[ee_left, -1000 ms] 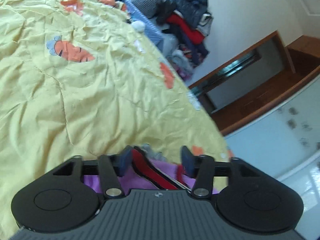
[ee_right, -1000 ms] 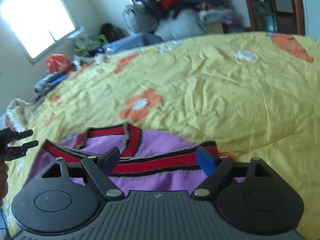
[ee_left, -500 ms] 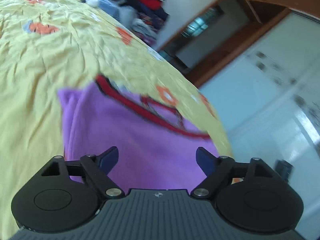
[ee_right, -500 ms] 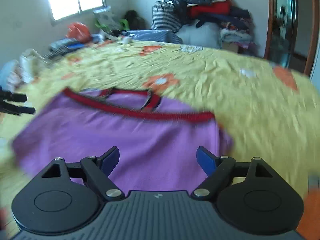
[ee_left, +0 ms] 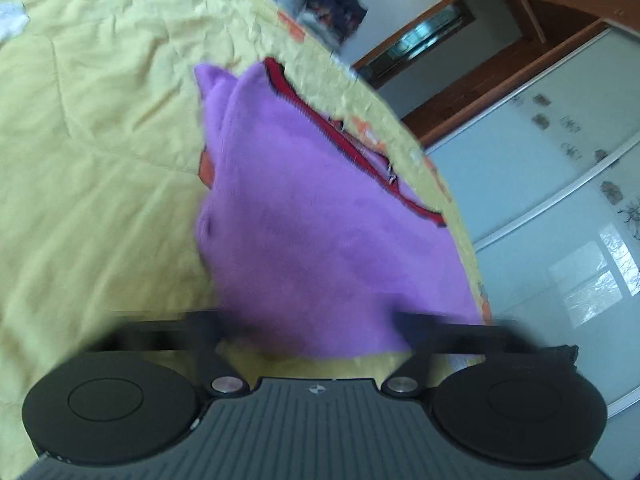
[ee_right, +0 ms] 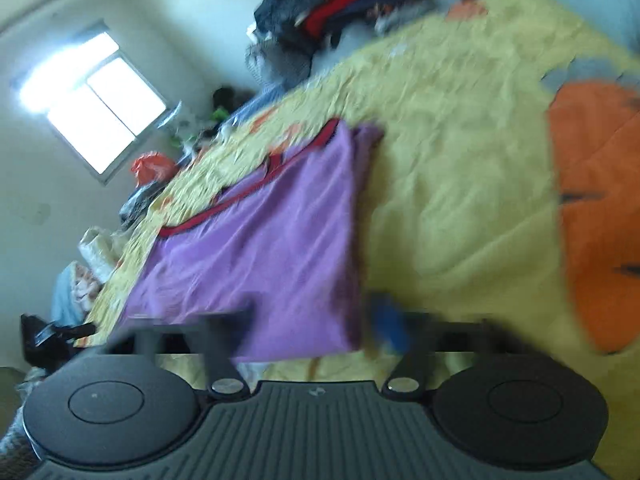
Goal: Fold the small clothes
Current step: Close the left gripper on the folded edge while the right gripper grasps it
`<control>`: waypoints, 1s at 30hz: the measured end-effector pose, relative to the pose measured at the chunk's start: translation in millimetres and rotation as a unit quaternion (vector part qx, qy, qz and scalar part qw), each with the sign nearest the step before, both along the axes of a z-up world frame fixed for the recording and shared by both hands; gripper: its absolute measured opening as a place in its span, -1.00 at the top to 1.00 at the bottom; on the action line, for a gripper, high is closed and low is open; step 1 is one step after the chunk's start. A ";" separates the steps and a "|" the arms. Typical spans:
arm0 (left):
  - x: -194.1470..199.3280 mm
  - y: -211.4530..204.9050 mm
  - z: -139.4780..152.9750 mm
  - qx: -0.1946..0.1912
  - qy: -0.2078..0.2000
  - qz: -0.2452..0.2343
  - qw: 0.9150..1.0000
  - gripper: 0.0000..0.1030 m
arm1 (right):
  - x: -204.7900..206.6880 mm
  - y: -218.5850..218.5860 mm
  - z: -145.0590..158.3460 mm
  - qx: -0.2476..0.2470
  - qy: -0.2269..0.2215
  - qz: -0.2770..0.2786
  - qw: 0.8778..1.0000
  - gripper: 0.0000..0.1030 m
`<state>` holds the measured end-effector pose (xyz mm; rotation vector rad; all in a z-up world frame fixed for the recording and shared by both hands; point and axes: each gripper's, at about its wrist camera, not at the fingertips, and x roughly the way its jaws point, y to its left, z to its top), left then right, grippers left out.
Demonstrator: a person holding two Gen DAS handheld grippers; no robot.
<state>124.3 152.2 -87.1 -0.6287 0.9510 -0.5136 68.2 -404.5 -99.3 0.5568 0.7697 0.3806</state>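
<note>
no readable writing; purple garment (ee_left: 320, 220) on yellow bedspread (ee_left: 100, 160); both claws blurred, closing, grip unclear.

A bedroom in a home. Beyond the fingers spreads a bed (ee_left: 100, 140) under a wrinkled yellow quilt printed with orange carrots. Farther ahead, clothes (ee_right: 320, 12) are heaped against a pale wall. Left of the right fingers, a bright window (ee_right: 92, 108); right of the left fingers, a sliding-door wardrobe (ee_left: 560, 200) and a wooden doorway (ee_left: 424, 40).
</note>
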 end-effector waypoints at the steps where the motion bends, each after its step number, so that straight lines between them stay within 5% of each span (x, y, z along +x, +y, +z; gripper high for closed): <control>1: 2.4 -1.9 -4.5 -0.004 0.023 -0.003 1.000 0.94 | 0.4 10.8 3.8 -0.030 -0.012 0.012 0.999 0.84; 4: 7.3 -4.3 0.4 0.008 0.007 -0.027 1.000 0.95 | -3.5 25.4 30.1 -0.096 -0.049 0.024 0.994 0.87; 9: -1.0 10.3 47.4 0.030 -0.048 -0.052 0.997 0.95 | -13.9 20.0 85.6 -0.122 -0.104 0.034 0.986 0.88; 14: -15.3 32.0 21.7 0.065 -0.003 -0.057 0.996 0.96 | -8.5 16.6 38.6 -0.171 -0.029 0.058 0.983 0.88; 17: -30.8 50.1 1.3 0.067 0.032 -0.043 0.996 0.98 | -12.2 12.6 27.3 -0.145 -0.008 0.065 0.987 0.81; 20: -41.0 66.3 33.0 0.095 -0.008 -0.010 0.995 1.00 | -24.7 5.2 62.8 -0.178 -0.042 0.015 0.983 0.03; 21: -42.7 67.1 48.7 0.085 -0.026 -0.006 0.996 0.97 | -30.0 7.6 75.5 -0.191 -0.072 0.011 0.979 -0.53; 22: -42.2 62.2 62.8 0.089 -0.043 -0.001 0.995 0.51 | -33.3 12.4 85.2 -0.199 -0.102 0.014 0.975 -0.73; 23: -39.9 52.4 73.9 0.098 -0.058 0.001 0.993 0.16 | -31.5 19.2 90.4 -0.201 -0.116 0.021 0.972 -0.73; 24: -34.5 39.7 80.1 0.100 -0.067 0.000 0.993 -0.40 | -26.6 28.0 91.3 -0.199 -0.116 0.028 0.973 -0.72; 25: -29.3 26.7 81.5 0.092 -0.079 -0.002 0.993 -0.57 | -20.4 38.3 88.2 -0.194 -0.112 0.032 0.974 -0.72; 30: 5.7 -36.2 45.3 0.043 -0.107 -0.021 0.993 -0.53 | 25.7 90.7 49.4 -0.190 -0.095 0.073 0.974 -0.72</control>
